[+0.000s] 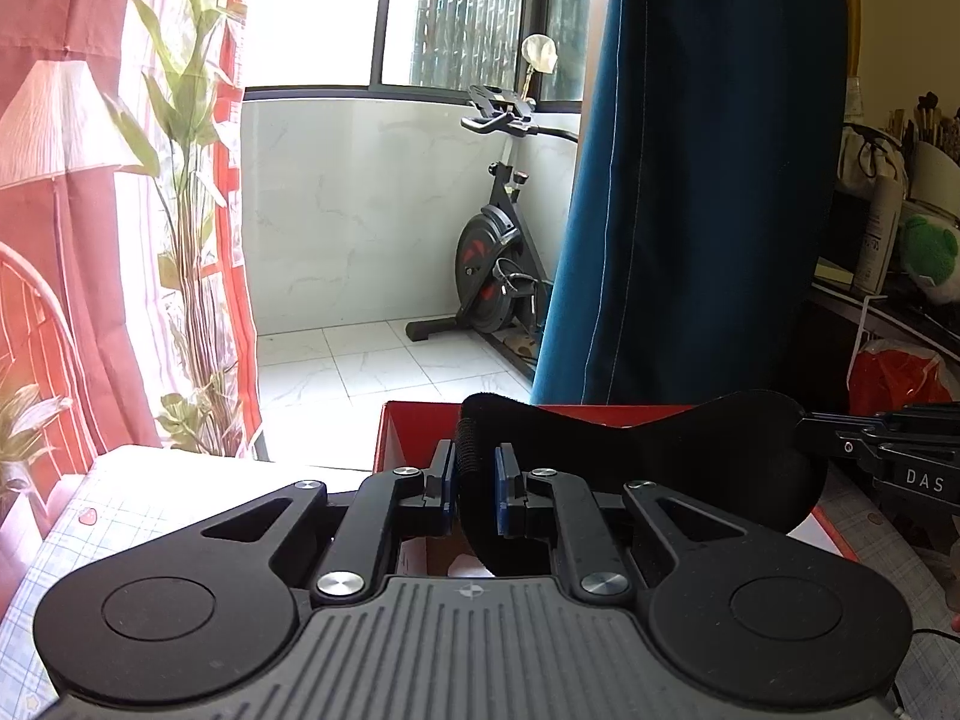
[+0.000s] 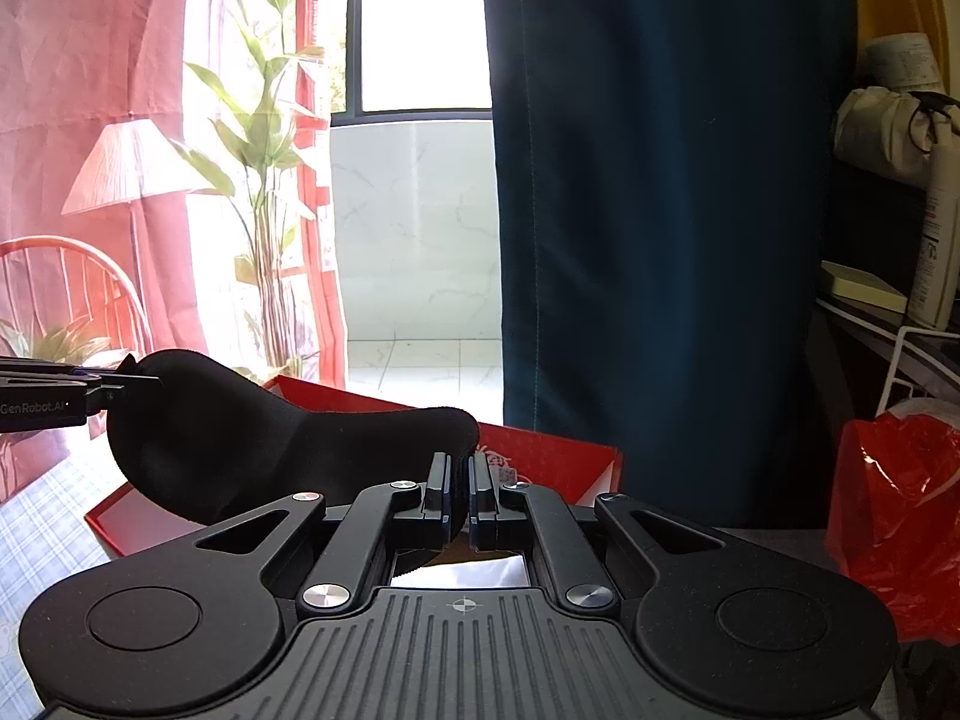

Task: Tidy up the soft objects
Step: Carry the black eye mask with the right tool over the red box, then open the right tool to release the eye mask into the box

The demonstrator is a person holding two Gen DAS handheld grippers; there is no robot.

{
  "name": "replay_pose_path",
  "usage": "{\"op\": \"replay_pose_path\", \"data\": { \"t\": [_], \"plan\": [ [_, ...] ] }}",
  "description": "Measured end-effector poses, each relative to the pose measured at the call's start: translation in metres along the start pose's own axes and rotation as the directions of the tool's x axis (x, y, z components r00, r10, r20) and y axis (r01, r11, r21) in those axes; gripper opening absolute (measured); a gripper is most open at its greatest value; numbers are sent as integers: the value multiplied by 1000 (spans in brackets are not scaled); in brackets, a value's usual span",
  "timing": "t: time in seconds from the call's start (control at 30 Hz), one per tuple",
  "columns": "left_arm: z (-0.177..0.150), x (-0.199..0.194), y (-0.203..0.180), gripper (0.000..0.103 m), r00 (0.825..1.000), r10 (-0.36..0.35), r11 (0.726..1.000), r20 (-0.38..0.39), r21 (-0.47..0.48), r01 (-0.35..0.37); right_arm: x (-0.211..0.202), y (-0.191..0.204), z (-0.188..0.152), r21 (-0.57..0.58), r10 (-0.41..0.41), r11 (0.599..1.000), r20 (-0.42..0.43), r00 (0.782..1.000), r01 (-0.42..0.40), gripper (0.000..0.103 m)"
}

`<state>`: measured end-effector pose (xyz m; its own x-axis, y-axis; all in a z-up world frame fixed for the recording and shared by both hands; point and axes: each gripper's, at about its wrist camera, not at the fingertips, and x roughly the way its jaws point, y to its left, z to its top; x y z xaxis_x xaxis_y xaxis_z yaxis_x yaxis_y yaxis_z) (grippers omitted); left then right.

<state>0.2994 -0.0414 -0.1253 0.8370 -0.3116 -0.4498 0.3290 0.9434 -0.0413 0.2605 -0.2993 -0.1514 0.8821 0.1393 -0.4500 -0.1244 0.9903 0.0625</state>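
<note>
Both your grippers, left gripper and right gripper, are clamped on opposite ends of the black eye mask, stretched sideways just above the red box.

Checked tablecloth, red box on it, red plastic bag alongside

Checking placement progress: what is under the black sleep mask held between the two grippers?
The black sleep mask hangs over an open red box. A pale patch of the box's inside shows between the right gripper linkage; the rest of the inside is covered by the mask and grippers.
</note>
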Motion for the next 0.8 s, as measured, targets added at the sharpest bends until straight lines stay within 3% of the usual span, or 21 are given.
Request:
{"op": "replay_pose_path", "data": {
  "t": [0.43, 0.63, 0.73, 0.8],
  "plan": [
    [7, 70, -3, 14, 993, 32, 998, -117, 55, -26, 63, -3, 3, -74, -69, 995, -101, 992, 62, 5],
    [11, 84, -6, 15, 991, 35, 996, -130, 87, -24, 78, -7, 1, -86, -94, 993, -131, 987, 83, 5],
    [8, 89, -7, 26, 987, 20, 995, -160, 101, -4, 83, -9, -3, -84, -113, 991, -144, 983, 101, 5],
    [5, 89, -8, 48, 987, 17, 994, -161, 107, 0, 88, -11, -8, -84, -135, 989, -166, 977, 122, 6]
  ]
}}
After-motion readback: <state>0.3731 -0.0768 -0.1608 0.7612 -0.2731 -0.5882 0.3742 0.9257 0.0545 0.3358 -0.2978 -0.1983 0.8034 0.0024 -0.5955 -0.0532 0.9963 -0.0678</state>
